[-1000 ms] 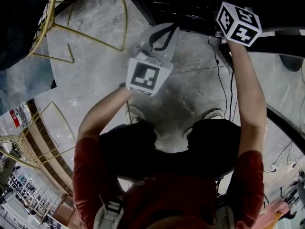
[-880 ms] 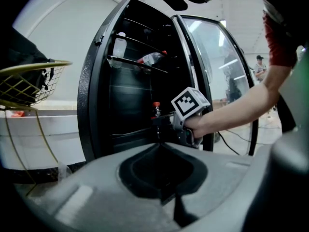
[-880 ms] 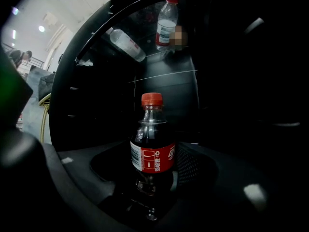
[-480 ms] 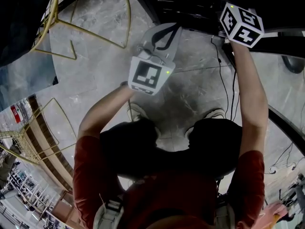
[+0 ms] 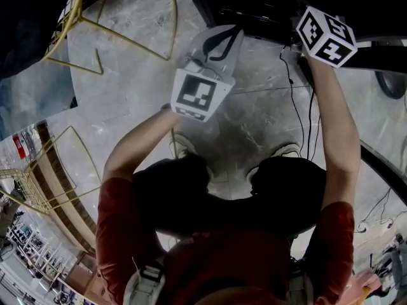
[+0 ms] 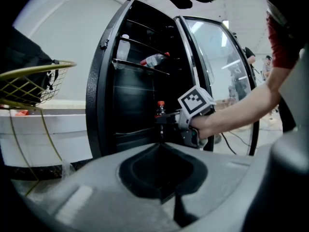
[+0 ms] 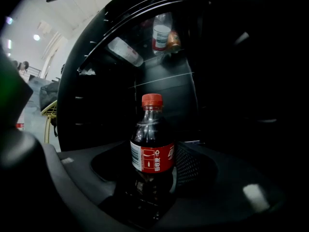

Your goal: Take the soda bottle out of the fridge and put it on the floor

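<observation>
- Hardly anything is shifted since the earlier frames: in the head view the left gripper (image 5: 233, 33) and the right gripper (image 5: 326, 35) are held at nearly the same spots before the fridge (image 5: 254, 8).
- In that view the left gripper is seen just outside the fridge, above the grey floor (image 5: 254, 119). The right gripper's jaws are lost in the fridge's dark interior.
- In the left gripper view its jaws are pressed together, with nothing between them. The soda bottle (image 6: 160, 108) is seen upright inside the open fridge, below the wire shelves (image 6: 140, 66), at the right gripper's tips. A clear bottle (image 6: 153, 60) is laid on an upper fridge shelf.
- In the right gripper view the jaws are closed on the soda bottle's lower body, inside the fridge, red cap uppermost. Whether its base is rested on a shelf cannot be told.
</observation>
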Available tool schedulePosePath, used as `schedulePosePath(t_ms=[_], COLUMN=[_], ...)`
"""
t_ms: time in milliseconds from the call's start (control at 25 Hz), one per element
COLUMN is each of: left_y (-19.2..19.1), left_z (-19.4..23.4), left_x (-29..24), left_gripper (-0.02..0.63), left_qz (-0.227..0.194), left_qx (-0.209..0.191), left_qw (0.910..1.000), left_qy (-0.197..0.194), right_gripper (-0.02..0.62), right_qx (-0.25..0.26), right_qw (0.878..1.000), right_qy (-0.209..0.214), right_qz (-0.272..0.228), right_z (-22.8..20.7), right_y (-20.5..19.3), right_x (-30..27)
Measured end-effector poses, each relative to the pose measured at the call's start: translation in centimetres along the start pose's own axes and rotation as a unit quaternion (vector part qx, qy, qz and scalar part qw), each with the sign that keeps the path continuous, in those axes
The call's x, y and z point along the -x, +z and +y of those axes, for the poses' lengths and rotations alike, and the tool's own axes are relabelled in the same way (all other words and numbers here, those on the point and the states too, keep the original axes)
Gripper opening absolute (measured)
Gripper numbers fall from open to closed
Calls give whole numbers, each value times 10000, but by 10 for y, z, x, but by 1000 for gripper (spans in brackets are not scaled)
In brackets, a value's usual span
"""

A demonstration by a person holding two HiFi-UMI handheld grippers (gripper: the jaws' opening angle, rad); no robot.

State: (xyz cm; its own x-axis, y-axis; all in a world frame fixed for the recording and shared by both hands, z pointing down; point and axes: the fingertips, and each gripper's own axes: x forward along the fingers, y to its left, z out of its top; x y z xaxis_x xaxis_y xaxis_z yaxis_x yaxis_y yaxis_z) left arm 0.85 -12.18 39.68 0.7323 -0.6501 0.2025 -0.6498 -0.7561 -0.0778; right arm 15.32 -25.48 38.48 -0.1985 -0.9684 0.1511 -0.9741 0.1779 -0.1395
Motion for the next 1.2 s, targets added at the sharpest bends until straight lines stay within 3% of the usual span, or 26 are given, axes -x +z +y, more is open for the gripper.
schedulePosePath(t_ms=[520,880,1200], left_y=[6,-4,-9], left_z=[12,10,-5], left_x=[13,21,25], left_gripper=[0,0,0], left_qz=[-79,-229,-461], left_qx=[17,35,-61], left_qw=[9998,9994,9987], left_qy=[165,255,202], right_gripper=[278,278,278], right_qx=[447,428,782], right_qw=[9956,9923,9871], right_qy=[799,1130,1390], right_qz=[-205,-268,-144], right_z=[49,69,88], right_y=[25,5,-25], right_x=[60,113,137])
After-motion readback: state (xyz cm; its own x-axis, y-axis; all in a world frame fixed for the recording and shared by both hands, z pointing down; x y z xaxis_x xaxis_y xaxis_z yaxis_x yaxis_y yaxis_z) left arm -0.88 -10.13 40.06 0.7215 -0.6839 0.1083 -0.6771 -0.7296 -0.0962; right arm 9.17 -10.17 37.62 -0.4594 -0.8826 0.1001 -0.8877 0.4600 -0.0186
